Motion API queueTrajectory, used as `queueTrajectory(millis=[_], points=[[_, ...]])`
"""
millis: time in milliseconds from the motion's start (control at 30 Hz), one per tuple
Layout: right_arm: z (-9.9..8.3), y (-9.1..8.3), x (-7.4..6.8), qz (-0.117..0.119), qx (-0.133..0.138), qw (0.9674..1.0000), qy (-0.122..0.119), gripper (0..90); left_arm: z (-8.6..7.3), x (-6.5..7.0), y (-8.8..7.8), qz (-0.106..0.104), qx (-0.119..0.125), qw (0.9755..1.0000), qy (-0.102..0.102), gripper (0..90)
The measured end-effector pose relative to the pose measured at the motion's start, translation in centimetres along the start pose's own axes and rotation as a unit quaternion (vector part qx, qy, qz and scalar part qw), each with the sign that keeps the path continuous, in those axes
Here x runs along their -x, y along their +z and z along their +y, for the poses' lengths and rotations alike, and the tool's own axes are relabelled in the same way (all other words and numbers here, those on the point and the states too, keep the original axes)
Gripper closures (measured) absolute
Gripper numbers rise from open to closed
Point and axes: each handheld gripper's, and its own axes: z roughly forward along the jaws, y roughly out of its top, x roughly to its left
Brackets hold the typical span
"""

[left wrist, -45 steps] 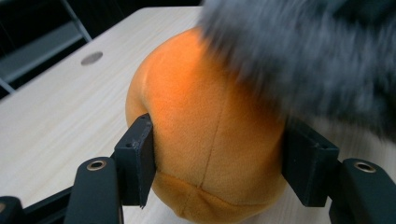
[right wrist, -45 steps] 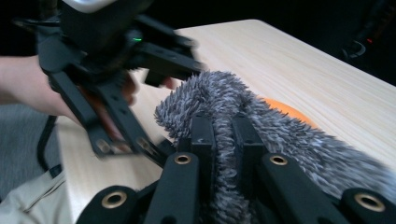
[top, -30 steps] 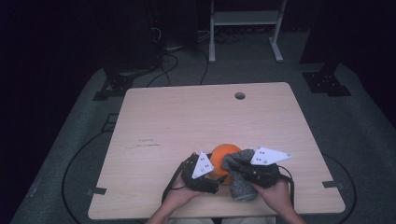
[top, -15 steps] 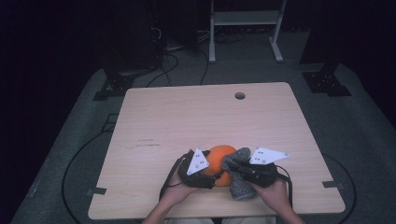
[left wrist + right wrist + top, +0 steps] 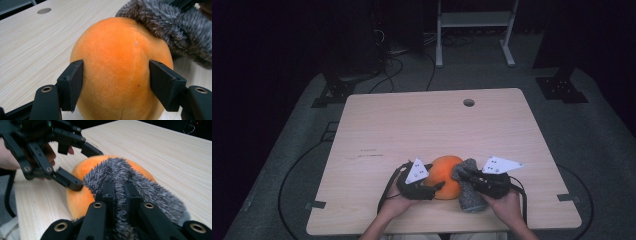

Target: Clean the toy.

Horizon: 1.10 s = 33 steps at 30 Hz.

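Two things: orange plush ball (image 5: pixel 446 176) & grey fuzzy cloth (image 5: pixel 468 186), both near my edge of the surface (image 5: pixel 422 125).
Ball spot: sits on the surface, btwn my 2 grippers. Cloth lies over its right side, touching it.
Left gripper (image 5: pixel 432 189): my fingers (image 5: pixel 72 81) stand one on each side of the ball. They've just been closing in on it. In the left gripper view they look right at the plush, maybe just touching, but I can't tell if they squeeze yet. No dent shows.
Right gripper (image 5: pixel 466 176): fingers (image 5: pixel 108 195) pinched tight on the grey cloth, fuzz poking out btwn them. Only a thin gap, all filled w/ fur.
Left gripper seen from right gripper view (image 5: pixel 72 183): one finger tip rests at the ball's side, just by the cloth edge.
Step now: I think I'm getting a hold on the ball w/ my left so it won't roll, while my right has the cloth ready to rub or pull.
Next move: prob. close left fingers a bit more till the plush gives. Then move the cloth w/ my right, slow.
Watch out: ball is round & soft, could pop out sideways if I squeeze off-centre. Cloth is floppy, may slip or drag the ball along.
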Motion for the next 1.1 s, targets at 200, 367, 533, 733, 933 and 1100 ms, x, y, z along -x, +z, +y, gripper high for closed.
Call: queueTrajectory(millis=[200,367,533,733,933,1100], points=[[-0.9,-0.1,1.7,-0.02,-0.014,0.9989,0.039,81.1,-0.5,-1.1,-0.2,-0.013,0.0,0.9997,-0.019,30.6],[-0.6,-0.2,1.7,0.022,0.013,0.9974,0.067,81.0,-1.1,-1.9,-0.4,-0.017,-0.003,0.9991,-0.038,30.0],[-0.8,0.4,1.4,0.011,-0.003,0.9987,0.051,81.0,-1.3,-2.2,-0.6,-0.021,-0.004,0.9989,-0.042,29.4],[-0.9,0.3,1.9,-0.009,-0.014,0.998,0.062,81.0,-1.5,-2.2,-0.7,-0.021,-0.003,0.999,-0.039,29.4],[-0.2,0.6,0.7,0.013,0.002,0.9995,0.027,80.9,-1.7,-2.4,-1.0,-0.03,-0.005,0.9986,-0.043,26.5],[-0.4,0.7,0.6,0.015,-0.001,0.9997,0.019,80.9,-0.5,-2.3,-1.4,-0.039,0.043,0.9975,-0.039,11.7]])
